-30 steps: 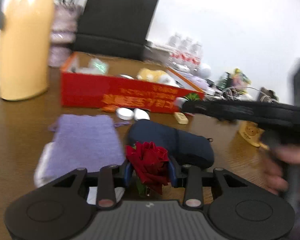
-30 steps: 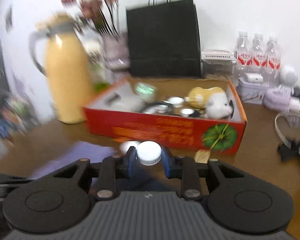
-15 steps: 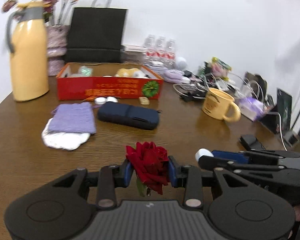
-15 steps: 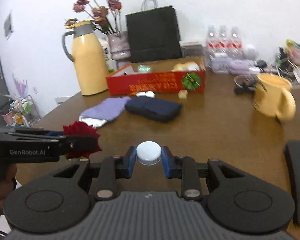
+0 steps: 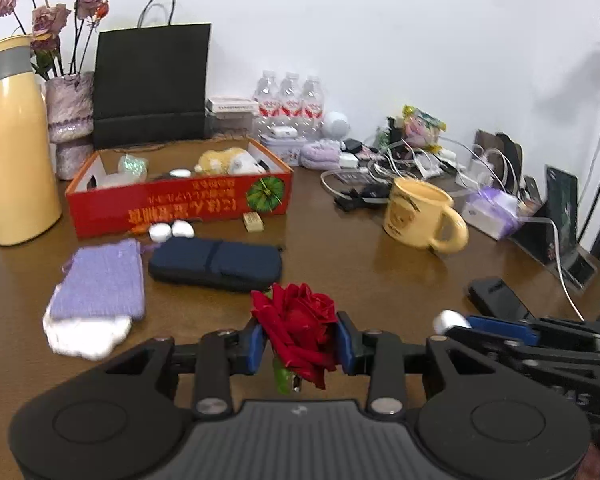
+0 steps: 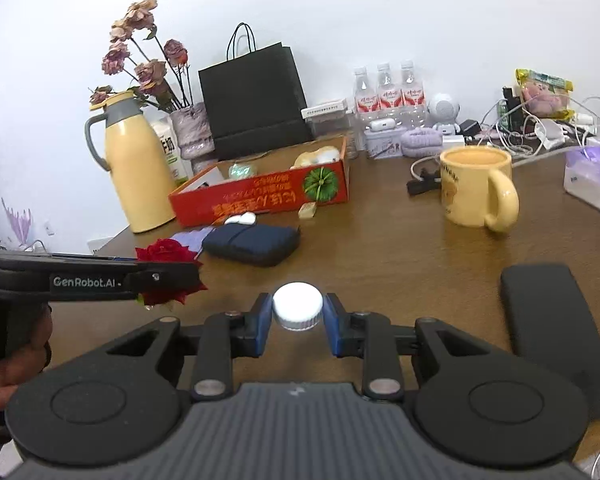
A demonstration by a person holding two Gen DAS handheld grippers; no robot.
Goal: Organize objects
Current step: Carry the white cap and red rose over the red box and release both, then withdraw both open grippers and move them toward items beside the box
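1. The left claw [image 5: 300,346] is pinching a red rose [image 5: 296,328] by its bloom, the blue pads pressing into the petals on both sides, and it is hanging above the brown counter [image 5: 380,280], near the front edge.
2. The right claw [image 6: 298,316] is gripping a white cap [image 6: 298,306] between its pads, also above the counter, just beside the left claw.
3. Since the petals are probably crushing easily, I would be carrying the rose with no extra squeeze and lowering it stem-first into whatever is receiving it.
4. The cap looks rigid and round, so it is likely to roll; setting it flat and releasing low seems wise.
5. The red box [image 5: 180,200] is sitting open farther back, holding a plush toy [image 5: 228,162], a greenish wrapped item [image 5: 132,164] and some small pieces I cannot identify.
6. The yellow mug [image 6: 476,188] is standing upright to the right; its inside is not showing anything.
7. A vase [image 6: 192,132] beside the yellow flask [image 6: 136,168] is holding dried flowers, a plausible home for the rose.
8. A black bag [image 6: 256,100] is standing behind the box, its contents hidden.
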